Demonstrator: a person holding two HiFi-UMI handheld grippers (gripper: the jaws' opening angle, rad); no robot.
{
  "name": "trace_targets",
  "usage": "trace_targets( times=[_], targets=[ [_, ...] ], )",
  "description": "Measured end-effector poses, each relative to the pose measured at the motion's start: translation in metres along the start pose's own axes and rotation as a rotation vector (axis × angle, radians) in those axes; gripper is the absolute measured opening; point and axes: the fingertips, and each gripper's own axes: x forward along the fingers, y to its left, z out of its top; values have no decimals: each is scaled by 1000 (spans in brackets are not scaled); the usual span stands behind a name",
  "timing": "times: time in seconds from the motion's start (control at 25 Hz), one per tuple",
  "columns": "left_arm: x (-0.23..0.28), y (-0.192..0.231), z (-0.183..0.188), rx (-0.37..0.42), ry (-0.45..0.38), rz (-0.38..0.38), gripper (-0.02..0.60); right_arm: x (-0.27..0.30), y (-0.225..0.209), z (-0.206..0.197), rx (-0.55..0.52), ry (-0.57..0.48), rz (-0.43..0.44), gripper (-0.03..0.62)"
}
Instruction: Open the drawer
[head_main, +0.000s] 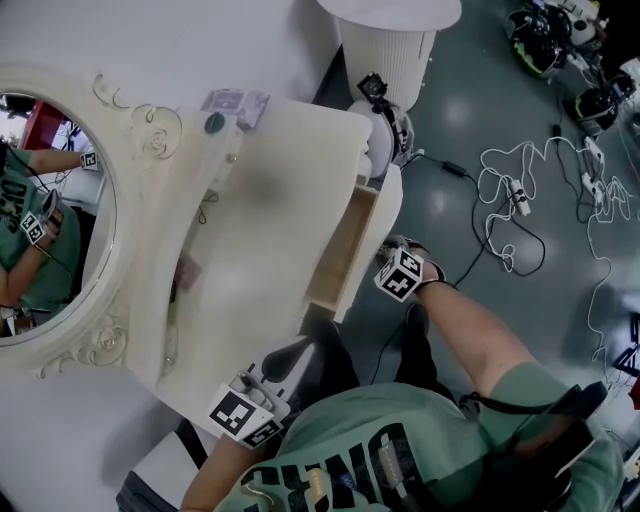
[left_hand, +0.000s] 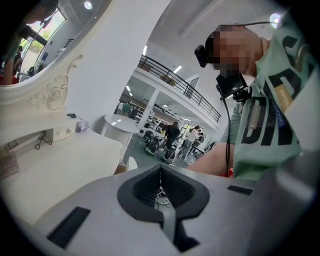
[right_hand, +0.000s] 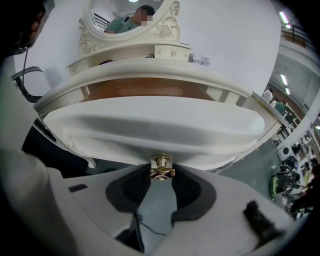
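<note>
step: drawer (right_hand: 150, 122) pull under way, partly out | right gripper (right_hand: 161, 175) jaws pinch brass knob (right_hand: 161, 163) at their tips, drawer front just beyond | left gripper (left_hand: 161, 170) jaws closed, empty | next: probably a straight pull back without slipping off

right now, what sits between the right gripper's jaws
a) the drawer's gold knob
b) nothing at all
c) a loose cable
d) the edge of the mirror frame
A: in the right gripper view, the gold knob on the front of the drawer sits between the two dark pads of the right gripper, which close against it.
</note>
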Motion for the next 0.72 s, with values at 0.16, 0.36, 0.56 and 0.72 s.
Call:
trace_targets(
  times=[0.16,0.36,0.56,0.72],
  targets=[
    [2,-2,2,4,1,-3,11,-3,-1,-6,4,2,-2,135],
    [4,-5,1,9,2,-9,11,-6,-1,-13,8,5,-3,135],
    [5,-8,1,11,4,-13,11,-8,-2,-17,14,1,-6,135],
    [6,-10,1,14,3,-17,11,-10,-2,-22,16,4,-7,135]
  ],
)
